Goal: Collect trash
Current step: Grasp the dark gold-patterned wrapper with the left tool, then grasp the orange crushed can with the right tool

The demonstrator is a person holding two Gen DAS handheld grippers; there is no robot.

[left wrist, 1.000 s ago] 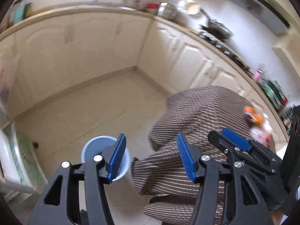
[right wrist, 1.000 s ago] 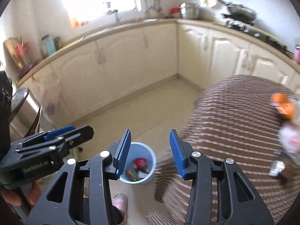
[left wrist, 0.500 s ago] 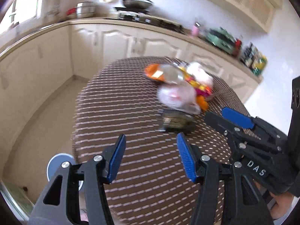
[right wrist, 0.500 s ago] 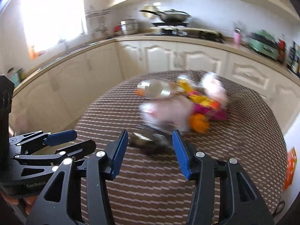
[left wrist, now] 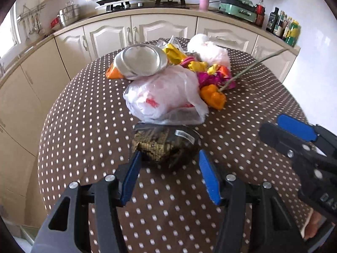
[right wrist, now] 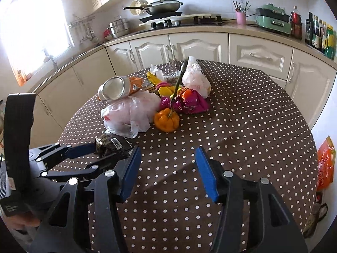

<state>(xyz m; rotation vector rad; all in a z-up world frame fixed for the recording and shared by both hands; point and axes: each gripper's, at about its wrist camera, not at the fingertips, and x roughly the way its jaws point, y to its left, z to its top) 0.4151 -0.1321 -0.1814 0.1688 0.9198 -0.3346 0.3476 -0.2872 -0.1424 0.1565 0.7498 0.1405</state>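
A trash pile lies on the round brown polka-dot table [left wrist: 84, 126]: a dark snack packet [left wrist: 164, 143], a white plastic bag [left wrist: 164, 97], a silver can [left wrist: 141, 61], an orange pepper [left wrist: 212, 97], coloured wrappers [left wrist: 212, 76] and a second white bag [left wrist: 210, 50]. My left gripper [left wrist: 168, 168] is open, its blue pads flanking the near end of the dark packet [right wrist: 109, 145]. My right gripper [right wrist: 166, 166] is open and empty over bare tablecloth, right of the left gripper [right wrist: 84, 154]. It also shows in the left wrist view [left wrist: 294, 135].
Cream cabinets [right wrist: 189, 48] and a counter with a stove and pan [right wrist: 164, 6], pots, a green appliance [right wrist: 271, 16] and bottles [right wrist: 320, 33] curve behind the table. An orange bag [right wrist: 324, 166] lies on the floor at the right.
Both grippers swung from the floor bin up to the table and moved in on the pile. The left gripper now sits around the dark packet. Both stay open.
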